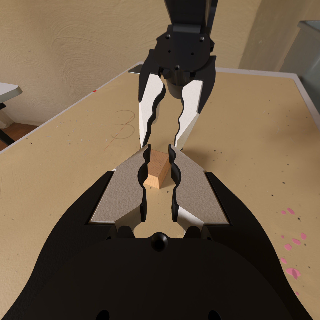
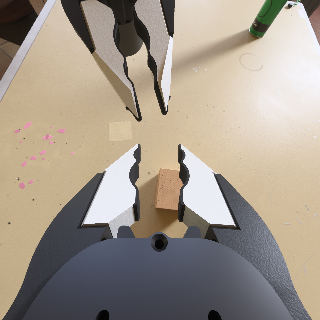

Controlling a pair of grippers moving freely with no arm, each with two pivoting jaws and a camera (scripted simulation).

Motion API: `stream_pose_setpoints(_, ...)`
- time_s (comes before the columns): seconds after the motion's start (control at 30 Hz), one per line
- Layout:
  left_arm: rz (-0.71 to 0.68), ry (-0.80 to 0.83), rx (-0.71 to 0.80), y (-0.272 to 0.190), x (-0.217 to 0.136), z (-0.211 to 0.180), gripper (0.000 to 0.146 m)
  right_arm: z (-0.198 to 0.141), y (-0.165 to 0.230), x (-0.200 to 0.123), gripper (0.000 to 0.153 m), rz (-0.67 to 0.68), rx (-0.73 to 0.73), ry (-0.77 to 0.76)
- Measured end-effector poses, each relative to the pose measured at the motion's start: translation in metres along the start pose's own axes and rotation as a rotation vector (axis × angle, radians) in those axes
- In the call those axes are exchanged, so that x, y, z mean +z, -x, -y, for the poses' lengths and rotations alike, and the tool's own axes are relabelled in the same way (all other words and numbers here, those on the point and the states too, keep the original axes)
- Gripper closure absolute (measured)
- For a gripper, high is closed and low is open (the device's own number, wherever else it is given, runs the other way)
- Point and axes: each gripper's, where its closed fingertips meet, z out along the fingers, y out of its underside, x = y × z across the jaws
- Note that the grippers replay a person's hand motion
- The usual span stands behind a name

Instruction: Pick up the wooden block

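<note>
Both claws, left claw [image 1: 159, 147] and right claw [image 2: 159, 147], gape empty over the wooden block [image 2: 168, 189]; green labelled can [image 2: 265, 17] behind.

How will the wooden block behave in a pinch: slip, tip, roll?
The wooden block lies flat on the table, with flat faces and square edges, so probably no rolling. Bare grain likely grips well. It looks solid, so probably rigid and light.

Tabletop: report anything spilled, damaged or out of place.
Pink paint-like splotches and black specks spatter the tan table, and a paler square patch marks its surface. The wooden block lies flat and looks intact. A green bottle stands upright in the far corner.
</note>
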Motion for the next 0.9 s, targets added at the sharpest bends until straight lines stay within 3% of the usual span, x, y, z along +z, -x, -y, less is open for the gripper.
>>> stream_pose_setpoints(0.53, -0.003, -0.081, -0.085, 0.008, -0.010, 0.011, 0.126, -0.005, -0.010, -0.002, 0.095, -0.049, 0.006, 0.005)
stream_pose_setpoints(0.7, 0.002, -0.085, -0.092, 0.010, -0.011, 0.012, 0.126, -0.033, -0.016, 0.003, 0.085, -0.078, 0.004, 0.123)
stream_pose_setpoints(0.9, 0.001, -0.079, -0.091, 0.010, -0.011, 0.011, 0.126, -0.067, -0.019, 0.015, 0.063, -0.082, 0.000, 0.252)
